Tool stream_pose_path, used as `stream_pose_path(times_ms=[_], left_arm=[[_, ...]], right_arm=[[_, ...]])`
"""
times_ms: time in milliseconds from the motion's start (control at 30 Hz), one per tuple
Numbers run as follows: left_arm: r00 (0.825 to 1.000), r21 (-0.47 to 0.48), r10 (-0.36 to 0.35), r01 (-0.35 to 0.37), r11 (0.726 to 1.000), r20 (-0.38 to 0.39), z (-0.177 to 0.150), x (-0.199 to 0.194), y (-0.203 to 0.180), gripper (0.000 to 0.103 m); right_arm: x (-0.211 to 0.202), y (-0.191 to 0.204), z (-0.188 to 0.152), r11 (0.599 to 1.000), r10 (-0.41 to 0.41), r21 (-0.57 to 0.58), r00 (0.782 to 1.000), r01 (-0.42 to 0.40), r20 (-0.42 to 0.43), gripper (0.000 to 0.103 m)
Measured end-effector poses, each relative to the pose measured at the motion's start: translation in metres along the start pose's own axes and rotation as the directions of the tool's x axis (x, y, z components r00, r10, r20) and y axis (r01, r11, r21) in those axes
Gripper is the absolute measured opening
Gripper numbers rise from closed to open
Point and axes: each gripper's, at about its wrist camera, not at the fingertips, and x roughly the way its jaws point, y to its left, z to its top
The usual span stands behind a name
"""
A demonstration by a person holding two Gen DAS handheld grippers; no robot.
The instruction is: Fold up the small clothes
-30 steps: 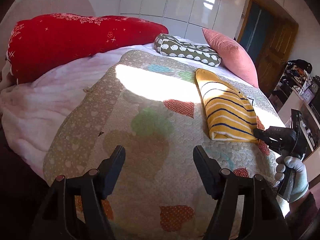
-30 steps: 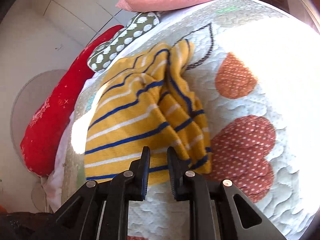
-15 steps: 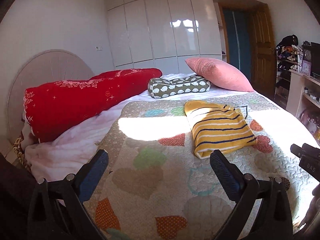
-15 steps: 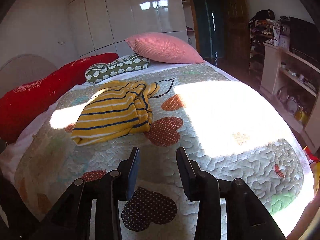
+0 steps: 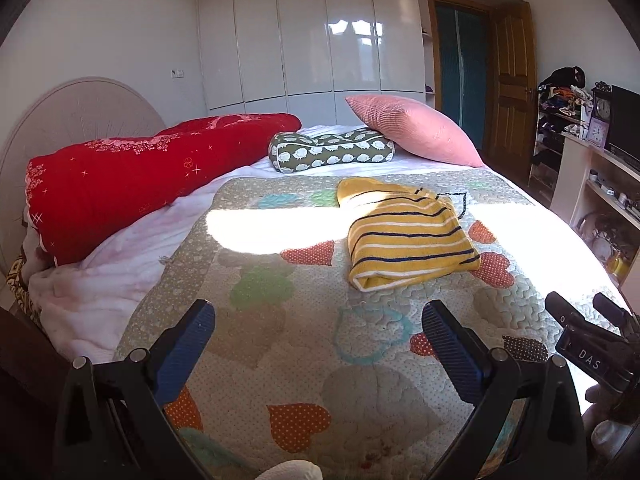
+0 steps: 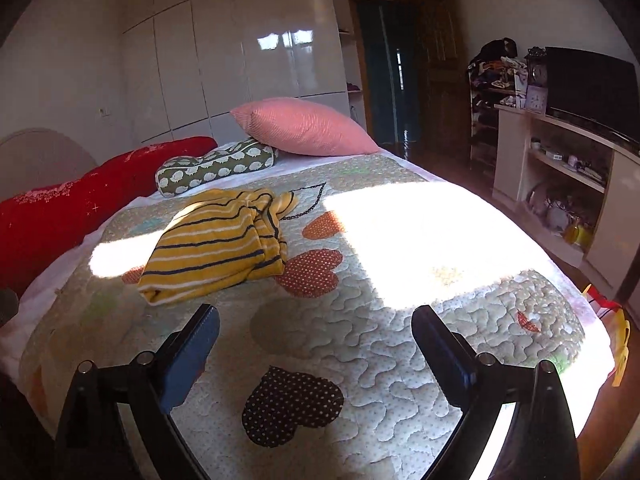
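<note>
Now both hand-held grippers, left [image 5: 318, 338] and right [image 6: 316, 342], gape empty; the folded striped garment [image 5: 408, 236] at twelve o'clock looks done, so retreat cleanly without snagging it.

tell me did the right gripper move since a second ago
Yes: the right gripper backed away from the yellow striped folded garment toward the quilt's foot, jaws now open.

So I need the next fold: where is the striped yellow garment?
The striped yellow garment lies folded on the quilt, mid-bed, ahead of both open grippers, nearer than the green patterned pillow.
</note>
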Motion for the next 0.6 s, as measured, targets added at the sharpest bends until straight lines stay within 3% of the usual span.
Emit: stream_pose_path(times_ms=[200, 600], left_arm=[[0.999, -0.011, -0.025, 0.025, 1.0, -0.042, -0.005, 0.008, 0.003, 0.103], [0.993, -0.02, -0.055, 0.053, 0.998, -0.102, -0.011, 0.018, 0.001, 0.103]], right_arm=[[0.014, 0.01, -0.013, 1.0, 0.025, 0.002, 0.996, -0.025, -0.085, 0.099], [0.02, 0.026, -0.025, 0.998, 0.057, -0.027, 0.988, -0.061, -0.142, 0.099]])
